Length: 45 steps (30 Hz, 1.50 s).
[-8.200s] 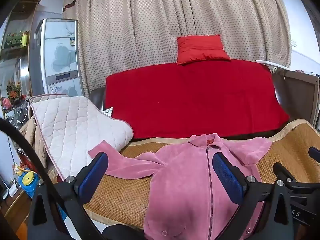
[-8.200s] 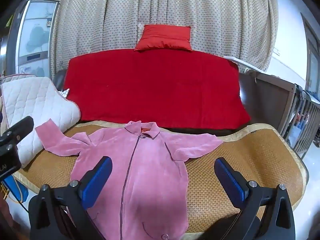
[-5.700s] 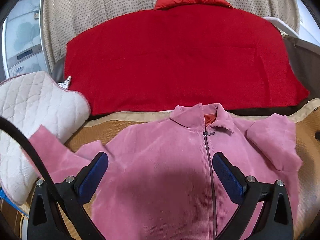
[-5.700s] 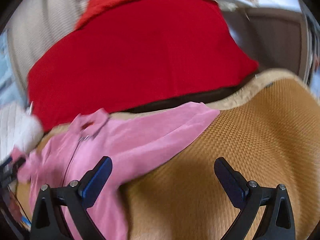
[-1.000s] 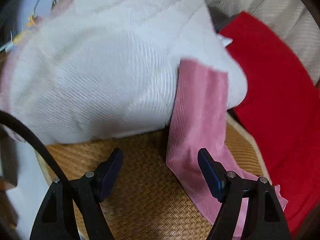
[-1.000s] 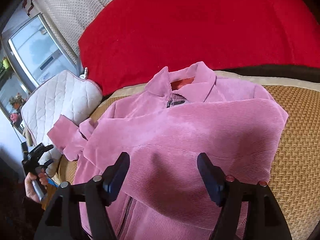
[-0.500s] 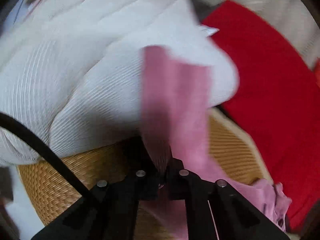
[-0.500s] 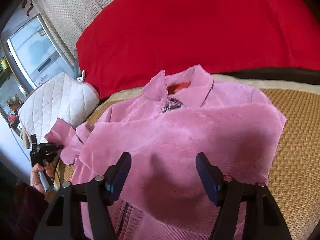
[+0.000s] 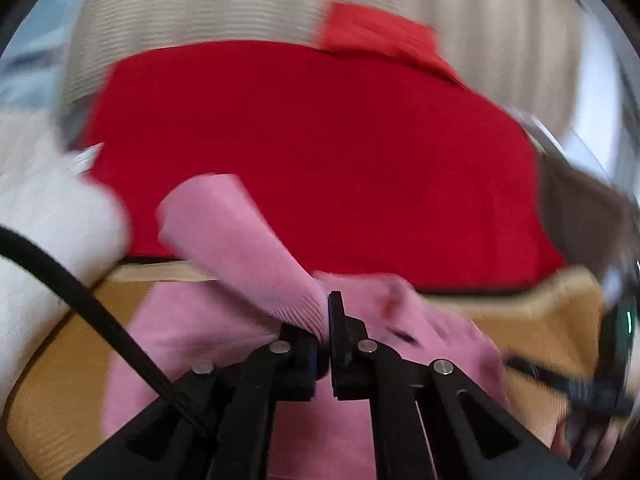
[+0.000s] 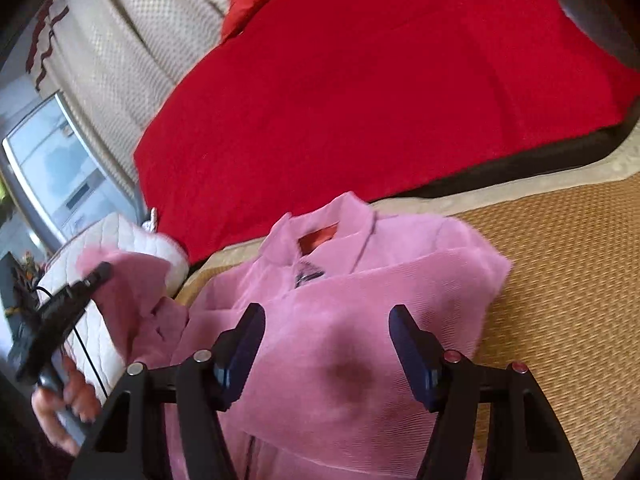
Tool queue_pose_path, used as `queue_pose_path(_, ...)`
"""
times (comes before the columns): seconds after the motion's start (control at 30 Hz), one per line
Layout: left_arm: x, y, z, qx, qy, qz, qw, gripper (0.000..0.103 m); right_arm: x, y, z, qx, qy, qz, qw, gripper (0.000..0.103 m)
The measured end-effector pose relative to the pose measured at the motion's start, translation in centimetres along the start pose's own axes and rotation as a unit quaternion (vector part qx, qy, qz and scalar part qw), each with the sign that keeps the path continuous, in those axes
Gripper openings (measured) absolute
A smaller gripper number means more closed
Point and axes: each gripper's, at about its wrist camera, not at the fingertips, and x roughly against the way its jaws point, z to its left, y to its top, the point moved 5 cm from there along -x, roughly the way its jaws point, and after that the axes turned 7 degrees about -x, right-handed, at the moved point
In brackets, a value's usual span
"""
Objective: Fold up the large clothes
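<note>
Pinching the pink jacket's sleeve [image 9: 240, 248] in my left tool [image 9: 325, 320], clamped tight and lifted at lower center. My right tool [image 10: 326, 344] hangs wide apart over the jacket [image 10: 360, 320], which lies on the woven mat [image 10: 560, 280] with one sleeve folded across its chest, red blanket [image 10: 380, 80] behind.

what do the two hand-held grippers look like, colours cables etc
Both are black, angular linkage frames with silver pivot screws. The right hand-held gripper has dark blue finger pads. A black cable curves past the left hand-held gripper. No markings readable.
</note>
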Motion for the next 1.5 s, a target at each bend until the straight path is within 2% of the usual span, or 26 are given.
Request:
queue_pose_path(0.03, -1.0, -0.6, -2.5, -0.025, -0.040, 0.021, 0.9986, 0.020, 0.2, 0.3, -0.5, -0.005, -0.004, -0.004, 1.000, 0.068)
queue_pose_path(0.07, -1.9, -1.0, -4.1, -0.044, -0.077, 0.040, 0.9952, 0.039, 0.4, 0.6, -1.2, -0.016, -0.007, -0.006, 1.000, 0.068)
queue_pose_path(0.1, -2.3, -1.7, -6.2, -0.076, -0.119, 0.060, 0.9882, 0.047, 0.6, 0.8, -1.9, -0.027, -0.008, -0.007, 1.000, 0.068)
queue_pose_path(0.13, -2.3, -1.8, -6.9, -0.096, -0.127, 0.056, 0.9857, 0.057, 0.6, 1.0, -2.4, -0.037, -0.008, -0.006, 0.999, 0.068)
queue_pose_path(0.2, -2.0, -0.8, -5.9, -0.110, -0.117, 0.032, 0.9864, 0.067, 0.6, 1.3, -3.4, -0.055, -0.009, -0.002, 0.998, 0.068)
queue_pose_path(0.27, -0.5, -0.1, -3.2, -0.078, -0.115, 0.001, 0.9903, 0.079, 0.8, 1.5, -3.9, -0.063, -0.009, 0.000, 0.998, 0.068)
queue_pose_path(0.33, 0.3, 0.2, -0.2, -0.026, -0.099, -0.010, 0.9947, 0.081, 0.7, 1.6, -4.1, -0.068, -0.006, 0.002, 0.998, 0.069)
queue_pose_path(0.4, 0.1, -0.1, 2.4, 0.019, -0.050, 0.000, 0.9986, 0.081, 0.4, 1.5, -4.0, -0.069, -0.001, 0.011, 0.998, 0.070)
queue_pose_path(0.43, -0.6, -0.6, 4.4, 0.035, -0.012, 0.017, 0.9992, 0.081, 0.1, 1.5, -3.8, -0.070, 0.002, 0.015, 0.997, 0.070)
queue_pose_path(0.53, -2.4, -2.7, 8.3, 0.074, 0.060, 0.071, 0.9929, 0.081, -1.4, 0.8, -2.8, -0.062, 0.020, 0.042, 0.997, 0.070)
queue_pose_path(0.6, -3.2, -3.8, 9.2, 0.094, 0.066, 0.095, 0.9888, 0.081, -2.8, 0.3, -2.1, -0.049, 0.017, 0.060, 0.997, 0.070)
queue_pose_path(0.67, -3.9, -4.7, 9.3, 0.083, 0.078, 0.120, 0.9862, 0.081, -4.7, -0.1, -1.7, -0.037, 0.004, 0.069, 0.997, 0.070)
queue_pose_path(0.7, -4.5, -5.8, 9.5, 0.069, 0.096, 0.147, 0.9820, 0.081, -5.5, -0.2, -1.7, -0.034, -0.003, 0.073, 0.997, 0.071)
queue_pose_path(0.77, -5.7, -7.6, 9.1, 0.054, 0.100, 0.191, 0.9751, 0.081, -7.9, -0.9, -1.9, -0.032, -0.014, 0.101, 0.994, 0.072)
queue_pose_path(0.8, -6.6, -8.9, 8.9, 0.043, 0.103, 0.225, 0.9679, 0.081, -8.5, -1.2, -1.9, -0.032, -0.015, 0.109, 0.993, 0.073)
queue_pose_path(0.87, -7.4, -10.4, 8.7, 0.026, 0.106, 0.269, 0.9569, 0.081, -8.5, -1.4, -0.9, -0.008, -0.011, 0.086, 0.996, 0.073)
queue_pose_path(0.9, -7.7, -10.9, 8.6, 0.026, 0.103, 0.272, 0.9563, 0.081, -8.3, -1.7, 0.0, 0.009, 0.001, 0.089, 0.996, 0.061)
queue_pose_path(0.93, -7.6, -11.0, 8.6, 0.033, 0.099, 0.269, 0.9573, 0.081, -8.2, -1.9, 0.9, 0.030, 0.003, 0.094, 0.995, 0.028)
queue_pose_path(0.97, -7.5, -10.8, 8.6, 0.039, 0.097, 0.266, 0.9582, 0.081, -7.9, -2.1, 1.9, 0.062, -0.013, 0.094, 0.994, 0.021)
queue_pose_path(1.03, -6.7, -10.0, 8.7, 0.050, 0.095, 0.248, 0.9627, 0.081, -6.6, -2.2, 3.2, 0.094, -0.013, 0.070, 0.993, 0.016)
queue_pose_path(1.17, -5.4, -9.0, 7.9, 0.044, 0.099, 0.216, 0.9704, 0.081, -1.6, -2.0, 4.9, 0.129, -0.010, 0.016, 0.991, 0.013)
queue_pose_path(1.27, -6.2, -9.7, 7.2, 0.012, 0.105, 0.233, 0.9667, 0.081, 0.2, -1.4, 3.2, 0.130, -0.049, -0.008, 0.990, 0.014)
queue_pose_path(1.33, -7.6, -10.8, 6.5, -0.005, 0.107, 0.266, 0.9579, 0.081, -0.8, -1.6, 0.1, 0.110, -0.078, 0.025, 0.991, 0.018)
queue_pose_path(1.4, -7.8, -11.3, 6.2, -0.017, 0.106, 0.275, 0.9554, 0.082, -3.5, -2.9, -3.4, 0.061, -0.091, 0.118, 0.987, 0.023)
queue_pose_path(1.43, -7.6, -11.0, 6.2, -0.019, 0.105, 0.271, 0.9567, 0.082, -4.1, -3.2, -4.3, 0.031, -0.083, 0.145, 0.985, 0.025)
queue_pose_path(1.5, -7.0, -10.5, 6.3, -0.018, 0.103, 0.262, 0.9594, 0.082, -3.0, -2.6, -4.9, 0.004, -0.050, 0.136, 0.989, 0.025)
